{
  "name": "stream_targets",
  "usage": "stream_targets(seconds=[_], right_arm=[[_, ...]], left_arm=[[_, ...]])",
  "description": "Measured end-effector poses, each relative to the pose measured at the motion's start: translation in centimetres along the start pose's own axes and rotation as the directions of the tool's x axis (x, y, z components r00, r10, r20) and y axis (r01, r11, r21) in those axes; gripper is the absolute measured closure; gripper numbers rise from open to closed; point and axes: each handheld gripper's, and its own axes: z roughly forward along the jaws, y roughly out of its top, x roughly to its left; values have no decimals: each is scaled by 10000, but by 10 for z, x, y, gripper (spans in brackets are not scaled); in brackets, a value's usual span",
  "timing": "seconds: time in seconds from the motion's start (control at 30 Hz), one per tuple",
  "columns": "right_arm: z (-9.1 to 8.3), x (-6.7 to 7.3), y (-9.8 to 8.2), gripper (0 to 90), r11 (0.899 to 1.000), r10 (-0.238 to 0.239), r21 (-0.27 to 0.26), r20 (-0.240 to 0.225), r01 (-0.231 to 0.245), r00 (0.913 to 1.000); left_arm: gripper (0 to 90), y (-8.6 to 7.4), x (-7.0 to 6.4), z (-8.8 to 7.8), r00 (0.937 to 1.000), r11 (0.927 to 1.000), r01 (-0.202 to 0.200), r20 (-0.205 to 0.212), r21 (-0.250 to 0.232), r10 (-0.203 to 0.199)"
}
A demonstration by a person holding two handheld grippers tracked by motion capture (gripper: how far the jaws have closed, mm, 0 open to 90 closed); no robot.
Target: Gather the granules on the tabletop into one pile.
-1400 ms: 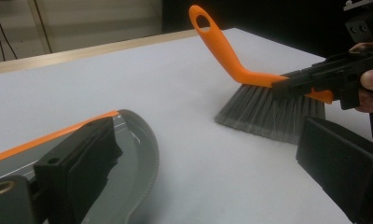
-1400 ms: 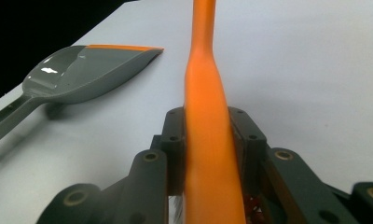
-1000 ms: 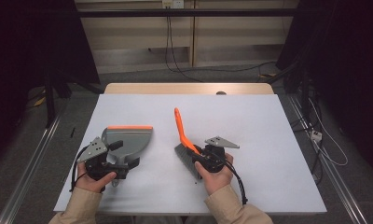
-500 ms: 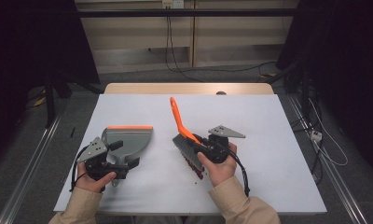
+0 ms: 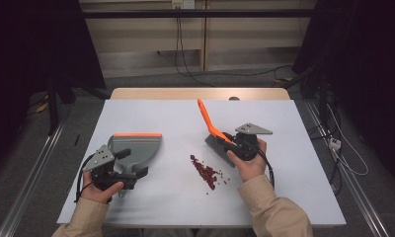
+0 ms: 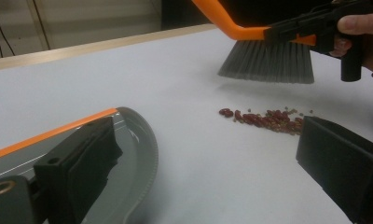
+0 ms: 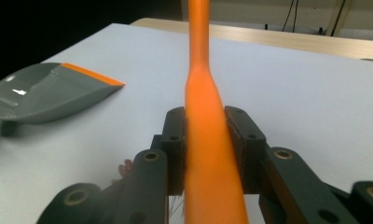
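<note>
The right claw [image 5: 224, 143] clamps the orange-handled brush [image 5: 211, 132], bristles lifted just above the white desk [image 5: 284, 197]. Red beans [image 5: 207, 172] lie beside it. The left claw [image 5: 132, 165] stands wide around the grey dustpan's [image 5: 141, 148] rear edge.

Table [image 5: 151, 207] evenly lit from above, surroundings dark, soft shadows. Brush [image 7: 208, 140] close up blurred in right gripper view. Small glare patch on dustpan [image 7: 40, 93]
</note>
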Motion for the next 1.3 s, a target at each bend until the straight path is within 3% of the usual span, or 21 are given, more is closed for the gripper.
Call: stream_targets(seconds=[0.13, 0.33, 0.63, 0.73, 0.8, 0.9, 0.97, 1.07, 1.17, 1.27, 1.3], right_arm=[[7, -3, -7, 712, 9981, -453, 422, 158, 446, 9988], [5, -4, -9, 709, 9976, -402, 564, 221, 389, 9989], [0, -6, -2, 674, 9853, -620, 1619, 437, 542, 9971], [0, -7, 2, 665, 9751, -639, 2155, 458, 526, 9969], [1, -8, 5, 674, 9592, -756, 2762, 439, 606, 9962], [3, -10, 6, 696, 9482, -799, 3123, 572, 581, 9952], [2, -12, 6, 703, 9455, -670, 3221, 477, 482, 9966], [2, -15, 8, 707, 9321, -817, 3558, 248, 675, 9963], [4, -17, 10, 710, 9326, -828, 3509, -197, 845, 9964], [5, -20, 11, 711, 9490, -778, 3013, -620, 930, 9950], [6, -20, 11, 712, 9526, -1142, 2741, -811, 1323, 9901]], left_arm=[[53, 0, 0, 0, 10000, 10000, 15, 5, 4, -15], [53, 0, 0, 0, 10000, 10000, 14, 8, -16, -14], [53, 0, -2, 0, 10000, 10000, -34, 37, 3, 34], [53, 0, -2, 1, 10000, 10000, -47, 47, 16, 47], [52, 0, -1, 1, 10000, 10000, -48, 45, 15, 48], [53, 0, -1, 0, 10000, 10000, -25, 41, 11, 25], [53, -1, -1, 0, 10000, 10000, -38, 36, 39, 38], [53, -1, -1, 1, 10000, 10000, -44, 43, 67, 43], [53, -1, -2, 1, 10000, 10000, -28, 50, 39, 28], [53, -1, 0, 0, 10000, 10000, -15, 15, 33, 15], [53, -1, 0, 0, 10000, 10000, -9, 1, 27, 9]])
